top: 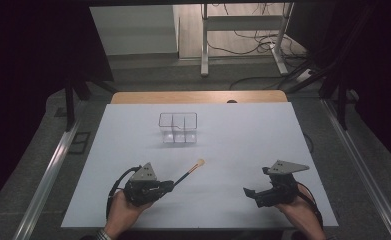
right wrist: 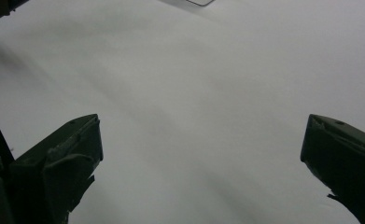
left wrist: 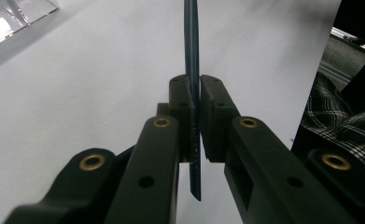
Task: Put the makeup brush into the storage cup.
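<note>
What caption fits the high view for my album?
Left tool grips a brush near a clear box; right tool open.

Only thing standing on my surface [top: 133,145] is the clear divided box [top: 178,127], up the middle toward the far edge, well apart from both my tongs; bare white all round it and along both side edges. My left tongs [top: 169,185] pinch a thin brush [top: 189,173] that sticks out up-right toward the box, tip well short of it, so that stick cuts into the open lane between my two hands. My right tongs [top: 247,191] gape wide over bare surface, free path ahead to the box.
</note>
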{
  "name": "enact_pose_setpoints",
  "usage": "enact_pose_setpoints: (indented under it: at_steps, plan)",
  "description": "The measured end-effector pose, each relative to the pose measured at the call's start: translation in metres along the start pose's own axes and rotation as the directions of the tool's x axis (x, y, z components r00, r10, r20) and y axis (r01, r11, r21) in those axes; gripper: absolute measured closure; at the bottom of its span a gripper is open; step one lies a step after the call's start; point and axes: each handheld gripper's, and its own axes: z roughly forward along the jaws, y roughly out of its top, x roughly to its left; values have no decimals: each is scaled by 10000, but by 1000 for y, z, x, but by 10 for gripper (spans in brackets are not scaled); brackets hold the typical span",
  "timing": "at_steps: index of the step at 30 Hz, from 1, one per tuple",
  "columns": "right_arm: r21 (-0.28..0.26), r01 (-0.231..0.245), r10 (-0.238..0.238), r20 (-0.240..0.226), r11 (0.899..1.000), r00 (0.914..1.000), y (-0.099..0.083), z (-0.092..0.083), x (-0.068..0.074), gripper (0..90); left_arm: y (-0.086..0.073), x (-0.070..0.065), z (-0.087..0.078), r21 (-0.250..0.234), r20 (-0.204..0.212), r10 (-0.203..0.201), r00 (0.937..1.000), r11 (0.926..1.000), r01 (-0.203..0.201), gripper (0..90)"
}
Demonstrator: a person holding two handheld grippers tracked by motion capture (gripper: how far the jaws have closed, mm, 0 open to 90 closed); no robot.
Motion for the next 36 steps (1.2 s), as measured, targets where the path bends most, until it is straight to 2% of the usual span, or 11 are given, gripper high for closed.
enact_pose_setpoints:
  at_steps: [7, 13, 21, 26, 30, 33, 36]
  plan:
    - [-72, -17, 14, -394, 10000, 9992, 10, 10, 8, 0, 0, -1, 2, -89, 26, -27, 10000, 10000, 27, 844]
    - [-338, -165, 138, -786, 9993, 9968, 20, 16, 11, 0, 2, 0, 7, -162, 36, -18, 10000, 9999, 18, 844]
    - [-328, -77, 47, -908, 9994, 9959, 34, 29, 19, 8, 3, 3, 11, -391, -20, -11, 10000, 9992, 11, 843]
    - [-428, -246, 202, -999, 9988, 9948, 42, 35, 24, 11, 4, 5, 12, -614, 55, -40, 10000, 9981, 43, 844]
    - [-339, -356, 317, -1099, 9988, 9934, 46, 38, 27, 21, 5, 5, 13, -723, 107, 112, 9999, 9973, -104, 844]
    - [-328, -222, 184, -1112, 9992, 9936, 49, 38, 29, 22, 6, 3, 14, -812, 86, 181, 9998, 9965, -174, 844]
    - [-379, -264, 211, -1343, 9989, 9907, 53, 40, 32, 21, 7, 3, 16, -937, 133, 176, 9998, 9955, -162, 843]
